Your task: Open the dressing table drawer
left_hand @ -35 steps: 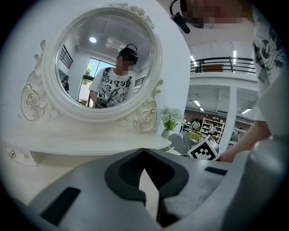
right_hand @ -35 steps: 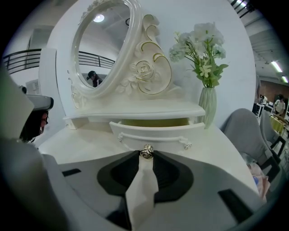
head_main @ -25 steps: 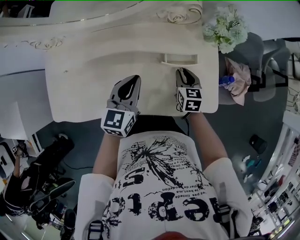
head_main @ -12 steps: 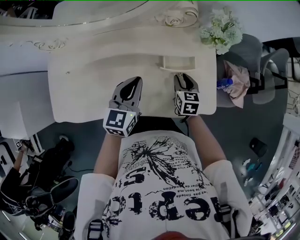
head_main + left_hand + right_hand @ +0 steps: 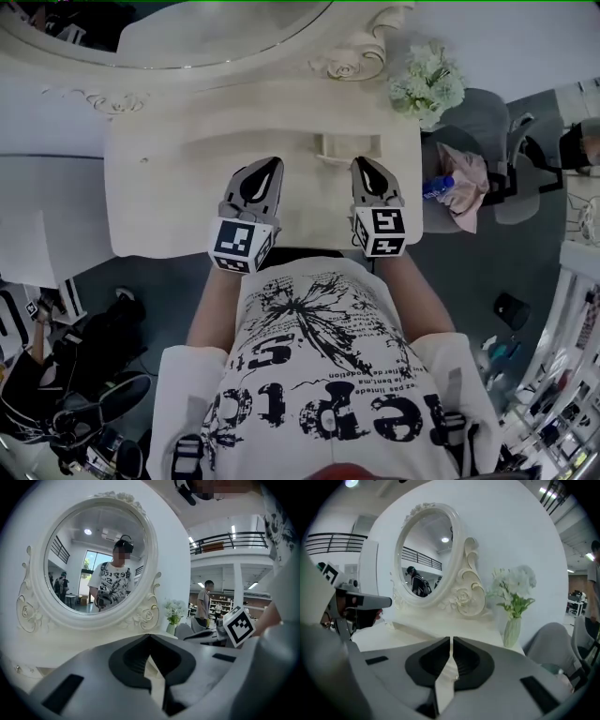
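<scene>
- A small drawer [image 5: 342, 147] is seen jutting out of the raised back tier of the dressing table top [image 5: 169, 192], with its open top facing up. Its inside shows only as a pale patch, and any contents cannot be made out.
- White flowers [image 5: 513, 588] are held in a slim pale vase [image 5: 512, 632], which stands at the table's back right corner beside the oval mirror [image 5: 98, 559].
- The small drawer is not shown in either gripper view, since the lower part of each is filled by that gripper's own grey body.
- The table's front face is hidden under the overhang of the top and by the person's body.
- The left gripper [image 5: 272, 165] is clenched, its tips meeting with nothing caught between them. It is held over the middle of the table top, well to the left of the small drawer.
- The right gripper [image 5: 362, 163] is closing, with only a thin slit left between the pads. Nothing is gripped, and bare table top shows through the slit.
- Seen from the head view, the right gripper's tips lie just beside the small drawer's front right corner.
</scene>
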### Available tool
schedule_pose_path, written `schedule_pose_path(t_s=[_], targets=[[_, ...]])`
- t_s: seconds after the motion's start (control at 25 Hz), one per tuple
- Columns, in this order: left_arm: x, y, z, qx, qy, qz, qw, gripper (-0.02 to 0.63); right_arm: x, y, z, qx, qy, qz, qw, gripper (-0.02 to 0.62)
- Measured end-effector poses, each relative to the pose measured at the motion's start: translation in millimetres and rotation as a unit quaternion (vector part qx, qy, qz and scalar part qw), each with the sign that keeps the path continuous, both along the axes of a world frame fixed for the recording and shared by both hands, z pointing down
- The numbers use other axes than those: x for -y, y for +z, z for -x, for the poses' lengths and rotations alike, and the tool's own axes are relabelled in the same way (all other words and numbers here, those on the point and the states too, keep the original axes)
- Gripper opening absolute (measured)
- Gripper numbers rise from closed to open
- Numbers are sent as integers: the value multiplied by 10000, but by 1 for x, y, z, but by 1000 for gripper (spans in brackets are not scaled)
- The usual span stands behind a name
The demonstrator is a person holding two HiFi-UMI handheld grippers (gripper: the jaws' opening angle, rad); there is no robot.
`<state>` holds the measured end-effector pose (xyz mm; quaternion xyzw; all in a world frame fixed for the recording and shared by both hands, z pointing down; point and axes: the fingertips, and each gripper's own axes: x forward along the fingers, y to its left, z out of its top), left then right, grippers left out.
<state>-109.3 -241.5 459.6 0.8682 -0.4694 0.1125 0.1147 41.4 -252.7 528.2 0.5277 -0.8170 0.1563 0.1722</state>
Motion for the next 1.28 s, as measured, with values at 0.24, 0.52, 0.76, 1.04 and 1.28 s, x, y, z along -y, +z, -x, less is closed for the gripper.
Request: schedule_pose_path(t_s=[0.24, 0.52, 0.76, 1.04, 1.28], targets=[[7, -29, 0, 192, 228, -289, 9991, 8, 7, -74, 8, 286, -122, -850, 9959, 20], [11, -63, 12, 136, 160, -658, 9976, 8, 3, -131, 27, 641, -401, -1470, 9862, 17], [8, -78, 17, 113, 158, -794, 9967, 8, 0, -138, 42, 650, -601, -1585, 9834, 15], [5, -87, 24, -13, 68, -783, 9969, 8, -4, -141, 52, 634, -690, -1622, 9823, 15], [4, -86, 23, -41, 38, -762, 9971, 8, -5, -141, 52, 656, -695, -1629, 9820, 15]])
